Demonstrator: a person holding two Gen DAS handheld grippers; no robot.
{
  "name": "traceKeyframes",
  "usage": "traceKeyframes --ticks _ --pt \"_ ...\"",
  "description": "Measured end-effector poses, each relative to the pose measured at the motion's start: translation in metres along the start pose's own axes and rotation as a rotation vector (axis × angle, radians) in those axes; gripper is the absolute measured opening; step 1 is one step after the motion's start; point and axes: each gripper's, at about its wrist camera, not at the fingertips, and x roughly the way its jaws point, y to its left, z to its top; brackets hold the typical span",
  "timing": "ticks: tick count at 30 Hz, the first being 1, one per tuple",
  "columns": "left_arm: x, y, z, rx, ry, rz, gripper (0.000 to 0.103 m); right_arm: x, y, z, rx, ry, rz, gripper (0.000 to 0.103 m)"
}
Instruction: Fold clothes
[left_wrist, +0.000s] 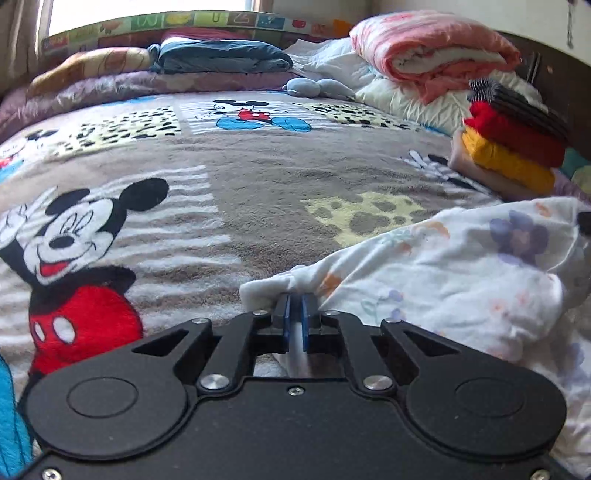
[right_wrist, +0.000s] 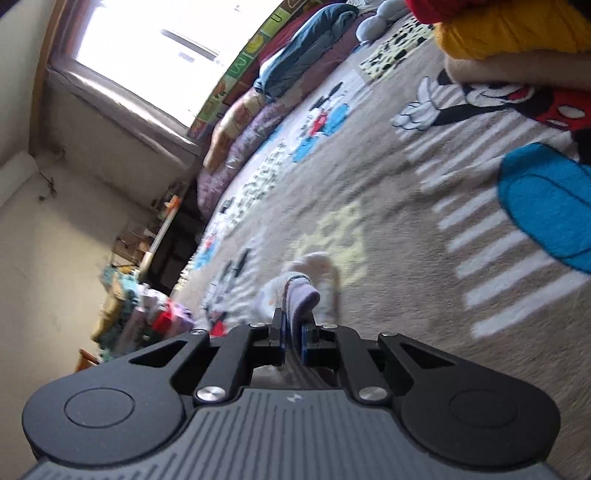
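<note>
A white garment with a pastel flower print (left_wrist: 461, 273) lies bunched on the cartoon-mouse blanket (left_wrist: 258, 177), spreading to the right in the left wrist view. My left gripper (left_wrist: 294, 306) is shut on a white corner of that floral garment. In the right wrist view, my right gripper (right_wrist: 293, 317) is shut on a fold of the floral garment (right_wrist: 301, 291), whose pale lilac edge sticks out past the fingertips above the blanket (right_wrist: 424, 206). This view is tilted and blurred.
A stack of folded clothes, dark, red, yellow and pink (left_wrist: 513, 147), sits at the right; the yellow piece (right_wrist: 517, 33) shows top right. A rolled pink blanket (left_wrist: 436, 51), folded blue cloth (left_wrist: 221, 57) and a soft toy (left_wrist: 317, 86) lie at the head. Clutter (right_wrist: 140, 302) stands beside the bed.
</note>
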Motion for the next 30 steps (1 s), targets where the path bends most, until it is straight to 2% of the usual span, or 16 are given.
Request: traceKeyframes --ticks 3,6,9,12,13,17,18,21,22,23,24,27,29,30 --pt "-0.007 0.001 0.002 -0.027 -0.044 -0.015 0.003 -0.008 0.025 0.001 0.015 -0.009 0.060 0.009" --pt "-0.021 0.007 0.004 -0.059 -0.090 -0.057 0.008 -0.017 0.049 0.003 0.041 -0.018 0.114 0.009" --pt "-0.030 0.008 0.004 -0.057 -0.113 -0.099 0.008 -0.025 0.062 0.005 0.067 -0.020 0.141 0.009" --pt "-0.020 0.005 0.003 -0.067 -0.080 -0.082 0.013 -0.025 0.062 0.003 0.059 -0.015 0.105 0.009" --pt "-0.017 0.004 0.002 -0.070 -0.069 -0.077 0.021 -0.023 0.057 0.003 0.070 -0.013 0.085 0.009" --pt "-0.003 0.000 0.001 -0.083 -0.025 -0.054 0.021 -0.018 0.045 -0.005 -0.003 -0.031 -0.046 0.009" --pt "0.000 -0.001 0.000 -0.086 -0.014 -0.049 0.021 -0.019 0.050 -0.010 -0.057 -0.036 -0.048 0.009" --pt "-0.002 0.018 -0.001 -0.214 -0.018 -0.126 0.024 -0.022 0.082 -0.032 -0.276 -0.034 -0.055 0.009" --pt "-0.004 0.026 -0.002 -0.274 -0.022 -0.169 0.035 -0.023 0.094 -0.039 -0.344 -0.033 -0.058 0.009" --pt "-0.005 0.034 -0.004 -0.346 -0.030 -0.224 0.056 -0.023 0.105 -0.049 -0.418 -0.030 -0.065 0.009" --pt "-0.005 0.042 -0.007 -0.423 -0.040 -0.283 0.061 -0.024 0.116 -0.058 -0.493 -0.028 -0.072 0.009" --pt "-0.004 0.062 -0.013 -0.632 -0.063 -0.415 0.068 -0.024 0.144 -0.089 -0.680 -0.006 -0.095 0.009" --pt "-0.002 0.071 -0.018 -0.735 -0.072 -0.477 0.075 -0.021 0.154 -0.110 -0.781 0.014 -0.121 0.009" --pt "-0.002 0.074 -0.019 -0.766 -0.074 -0.495 0.076 -0.019 0.157 -0.119 -0.817 0.026 -0.132 0.009"
